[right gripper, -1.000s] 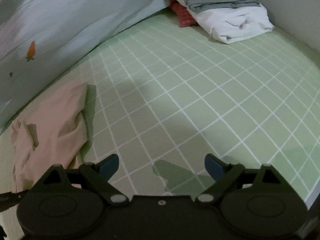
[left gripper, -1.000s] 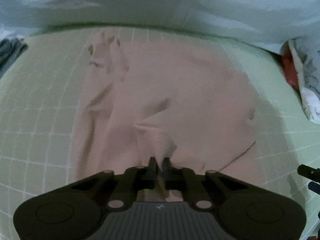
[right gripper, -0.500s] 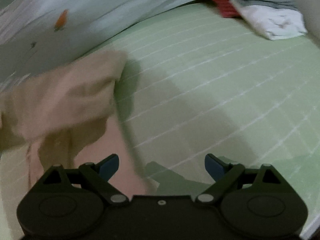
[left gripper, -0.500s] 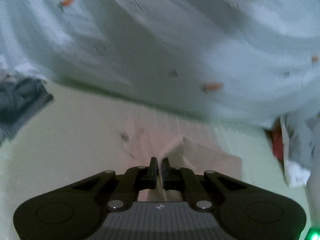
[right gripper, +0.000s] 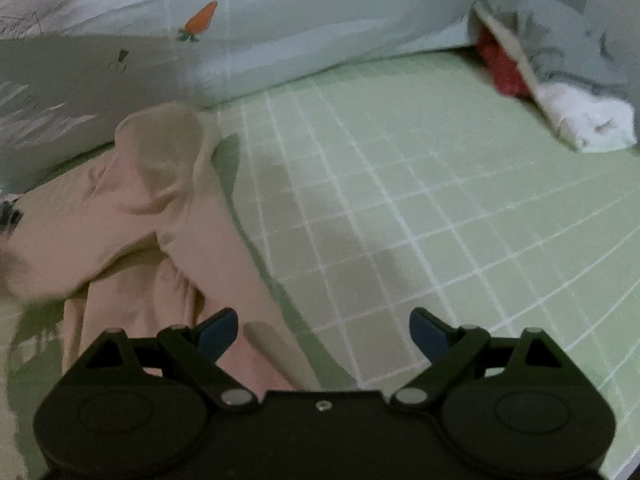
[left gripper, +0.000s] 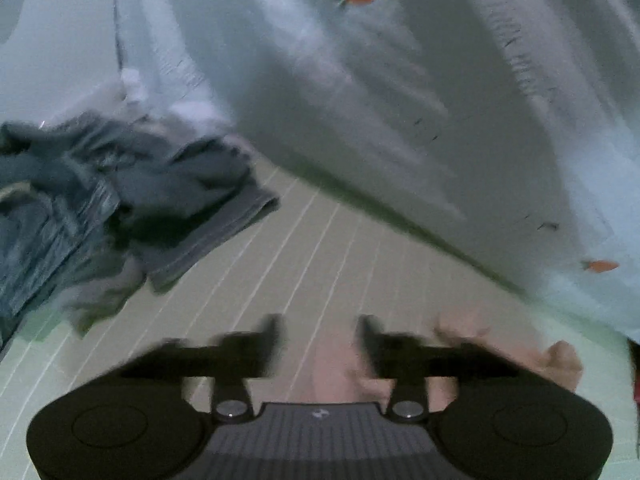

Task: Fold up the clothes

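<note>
A: Left wrist view?
B: Blurred. Left gripper [left gripper: 319,340] with jaws apart, nothing clamped between them. Pink garment [left gripper: 340,364] just below and to the right of the fingertips, lying on the green checked bed sheet [left gripper: 304,248]. Grey clothes pile [left gripper: 112,200] heaped at left, near the pale carrot-print quilt [left gripper: 400,100].

A: Right wrist view?
B: Right gripper [right gripper: 323,330] with jaws spread wide, blue pads [right gripper: 218,330] empty. Pink garment [right gripper: 136,216] bunched at left, partly doubled over itself, one strip reaching under the left finger. Bare sheet [right gripper: 420,200] ahead. Quilt [right gripper: 300,20] along the back; red cloth [right gripper: 502,66] and white cloth [right gripper: 588,120] far right.
</note>
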Tool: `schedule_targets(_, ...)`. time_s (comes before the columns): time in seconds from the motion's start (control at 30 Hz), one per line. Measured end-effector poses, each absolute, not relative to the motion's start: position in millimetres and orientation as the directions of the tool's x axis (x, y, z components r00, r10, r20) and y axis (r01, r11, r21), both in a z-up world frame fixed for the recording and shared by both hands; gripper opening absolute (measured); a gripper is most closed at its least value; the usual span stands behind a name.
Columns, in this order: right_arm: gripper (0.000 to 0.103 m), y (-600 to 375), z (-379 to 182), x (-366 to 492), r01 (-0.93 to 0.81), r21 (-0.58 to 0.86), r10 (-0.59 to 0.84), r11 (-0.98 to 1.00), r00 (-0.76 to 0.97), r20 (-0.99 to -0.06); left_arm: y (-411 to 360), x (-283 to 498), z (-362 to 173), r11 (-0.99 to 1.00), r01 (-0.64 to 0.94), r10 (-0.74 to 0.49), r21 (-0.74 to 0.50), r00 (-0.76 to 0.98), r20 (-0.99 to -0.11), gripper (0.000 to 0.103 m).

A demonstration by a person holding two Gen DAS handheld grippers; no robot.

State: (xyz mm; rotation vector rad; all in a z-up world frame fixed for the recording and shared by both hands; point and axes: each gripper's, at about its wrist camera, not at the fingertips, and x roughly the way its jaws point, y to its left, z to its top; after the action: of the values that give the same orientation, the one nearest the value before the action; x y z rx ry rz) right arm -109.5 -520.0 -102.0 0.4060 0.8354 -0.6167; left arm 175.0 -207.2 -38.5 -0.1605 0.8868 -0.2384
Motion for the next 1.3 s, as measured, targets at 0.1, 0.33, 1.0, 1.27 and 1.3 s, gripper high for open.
schedule_targets(0.1, 0.095, -521, -95, -114, 0.673, 0.092, -0.380, 0.734, 0.520, -0.765, -203, 157, -46, 0.953, 0.161, -0.302, -0.256, 0.580, -0.757, 0.081)
schedule_targets(0.33, 0.103, -502, -95, -132, 0.609, 0.020, -0.377, 0.793, 0.516, -0.769, -211, 100, -64, 0.946, 0.237, -0.315, -0.220, 0.525, -0.791, 0.089)
schedule_targets(1.0, 0.020, -466, -127, -185, 0.467, -0.052, -0.287, 0.883, 0.449, -0.846, -189, -35, -85, 0.940, 0.316, -0.267, -0.133, 0.434, -0.860, 0.089)
schedule_targets(1.27, 0.007, -444, -106, -193, 0.450, -0.004, -0.270, 0.893, 0.528, -0.805, -173, -44, -83, 0.933, 0.336, -0.272, -0.126, 0.435, -0.858, 0.089)
schedule_targets(1.3, 0.007, -439, -102, -192, 0.438, 0.005, -0.258, 0.899, 0.540, -0.801, -171, -44, -83, 0.932, 0.341, -0.276, -0.127, 0.434, -0.858, 0.089)
